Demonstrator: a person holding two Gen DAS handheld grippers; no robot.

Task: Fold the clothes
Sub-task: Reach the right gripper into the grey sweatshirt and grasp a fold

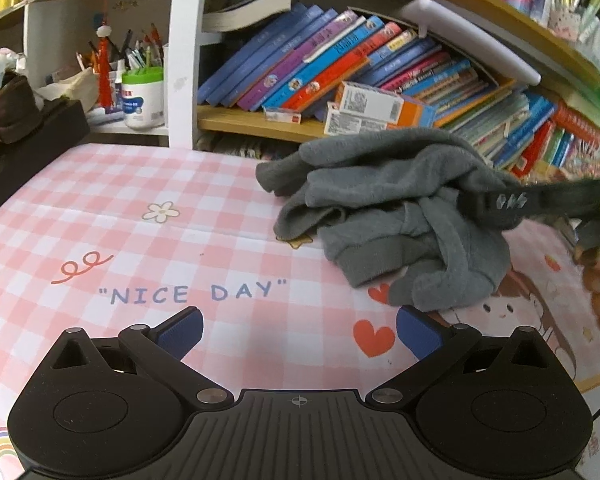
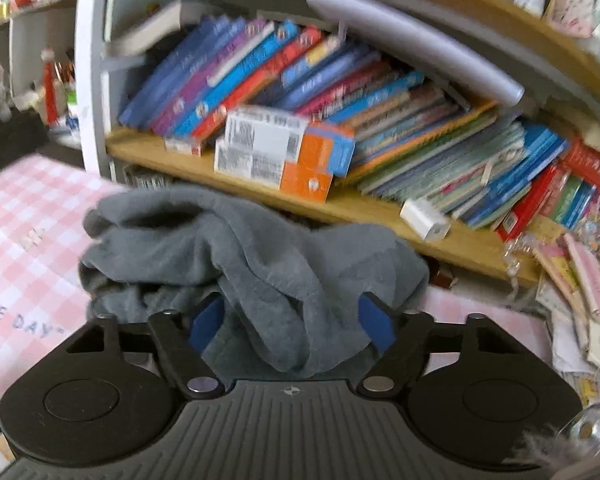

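A grey fleece garment (image 1: 384, 208) lies crumpled in a heap on the pink checked tablecloth (image 1: 100, 216), at the right near the bookshelf. My left gripper (image 1: 300, 334) is open and empty, low over the cloth, just short of the garment's near edge. My right gripper (image 2: 290, 326) is open with its blue pads (image 2: 374, 322) on either side of a hanging fold of the garment (image 2: 260, 264); the jaws stand wide apart. In the left wrist view the right gripper (image 1: 496, 206) reaches into the heap from the right.
A wooden bookshelf (image 1: 256, 122) with leaning books (image 1: 320, 64) and orange boxes (image 1: 384, 110) stands right behind the table. A pen pot and a white jar (image 1: 143, 98) are at the back left. A dark box (image 1: 24, 148) sits at the left edge. Papers pile up at the right (image 2: 580, 292).
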